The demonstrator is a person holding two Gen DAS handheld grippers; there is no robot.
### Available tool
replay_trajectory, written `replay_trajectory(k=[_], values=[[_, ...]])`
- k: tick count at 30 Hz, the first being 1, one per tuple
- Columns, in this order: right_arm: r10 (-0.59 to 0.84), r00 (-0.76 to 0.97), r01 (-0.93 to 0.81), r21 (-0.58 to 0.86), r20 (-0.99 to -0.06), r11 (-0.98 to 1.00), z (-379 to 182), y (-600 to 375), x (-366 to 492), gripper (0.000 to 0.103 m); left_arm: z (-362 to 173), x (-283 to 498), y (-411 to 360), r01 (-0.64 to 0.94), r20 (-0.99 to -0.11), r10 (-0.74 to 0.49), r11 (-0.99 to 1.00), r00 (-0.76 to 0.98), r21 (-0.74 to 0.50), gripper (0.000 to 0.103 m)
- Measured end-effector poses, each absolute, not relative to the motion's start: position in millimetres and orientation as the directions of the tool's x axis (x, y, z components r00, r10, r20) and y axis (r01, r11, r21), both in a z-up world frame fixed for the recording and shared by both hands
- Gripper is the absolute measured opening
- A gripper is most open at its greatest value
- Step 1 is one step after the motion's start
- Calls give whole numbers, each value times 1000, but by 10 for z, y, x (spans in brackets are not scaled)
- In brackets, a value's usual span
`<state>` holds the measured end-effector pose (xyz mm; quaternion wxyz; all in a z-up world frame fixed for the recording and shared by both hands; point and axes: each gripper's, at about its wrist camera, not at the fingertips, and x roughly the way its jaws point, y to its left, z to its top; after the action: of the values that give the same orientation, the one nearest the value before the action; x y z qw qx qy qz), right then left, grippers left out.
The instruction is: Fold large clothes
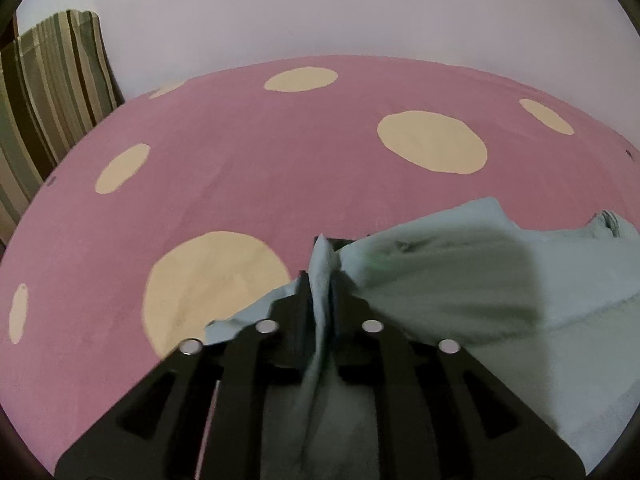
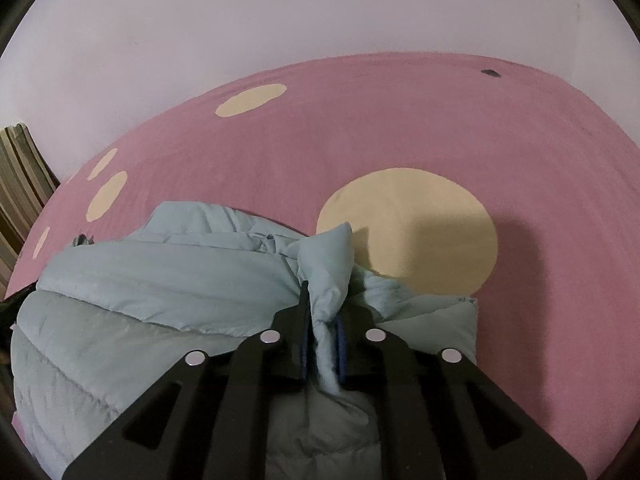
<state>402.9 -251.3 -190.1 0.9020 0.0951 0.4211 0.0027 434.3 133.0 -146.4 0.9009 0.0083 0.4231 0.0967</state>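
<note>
A pale blue padded jacket lies bunched on a pink bed cover with cream spots. The right gripper has its jaws narrow, a pinched fold of the jacket's edge standing up between them. The left gripper likewise holds a thin fold of the jacket between nearly closed jaws, the rest spreading to its right.

I see a pink bedspread with cream dots, a plain pale wall behind, and striped fabric at left.
</note>
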Motion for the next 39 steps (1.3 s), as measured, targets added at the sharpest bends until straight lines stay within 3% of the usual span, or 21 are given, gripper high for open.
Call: replay_trajectory(k=[2,5,10,15,22,30,39], values=[[62,646,74,142,-761,987,-1841,-2479,3994,32,-1394,4246,1327,-164,-757,175,982,629,90,20],[21,669,88,108,-743,990,-1707,-2428,3886,43,-1259,4095,1291,-153,-750,161,985,642,81,24],[40,696,76,129,-717,989,-1473,-2259,3719,44,-1016,3857,1040,-99,-711,148,989,687,110,31],[95,696,57,187,-712,981,-1382,-1979,3683,44,-959,3753,744,-60,-731,60,998,679,26,41],[150,685,-33,176,-713,984,-1441,-1317,3772,44,-1179,3849,376,-48,-756,38,999,653,8,41],[90,646,-30,93,-758,995,-1867,-1101,3945,44,-1497,3985,308,-63,-767,74,997,638,44,41],[49,638,-18,49,-769,999,-1981,-1032,4030,44,-1657,4083,230,-52,-764,105,994,637,93,40]])
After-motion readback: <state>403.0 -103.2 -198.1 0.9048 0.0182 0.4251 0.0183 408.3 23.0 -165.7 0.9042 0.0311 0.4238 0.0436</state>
